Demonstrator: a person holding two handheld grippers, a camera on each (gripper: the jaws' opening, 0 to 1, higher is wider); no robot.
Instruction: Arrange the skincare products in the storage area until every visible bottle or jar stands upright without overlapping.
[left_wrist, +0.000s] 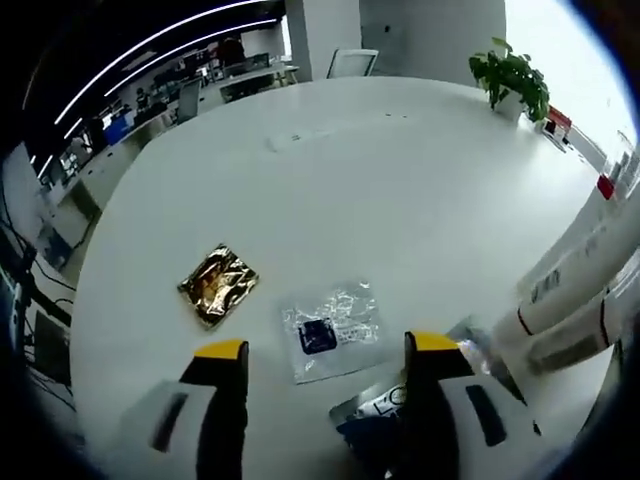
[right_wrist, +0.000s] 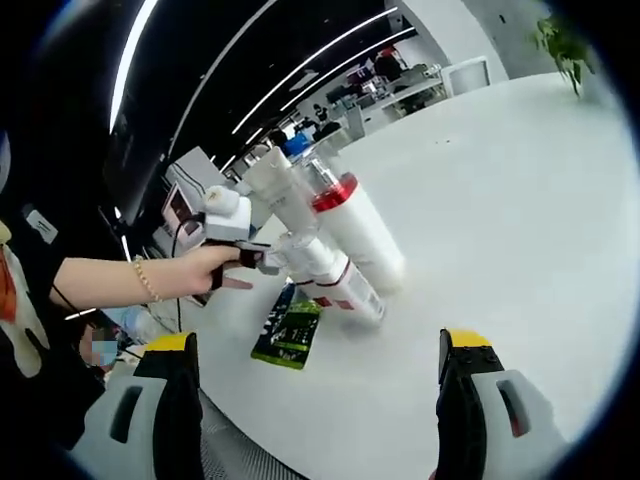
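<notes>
Right gripper view: bottles (right_wrist: 335, 235) ahead-left of right gripper (right_wrist: 318, 400), long axes leaning; left gripper (right_wrist: 268, 258) nearer; both jaw pairs spread, empty.

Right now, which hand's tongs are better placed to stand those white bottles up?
Probably the right: the white bottles lie straight ahead of the open right tongs, while the open left tongs face a gold sachet, bottles off to one side.

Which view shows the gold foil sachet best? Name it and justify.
The left gripper view: the gold foil sachet lies flat in full view on the white table, beyond the left gripper and beside a clear packet. In the right gripper view I cannot make it out.
</notes>
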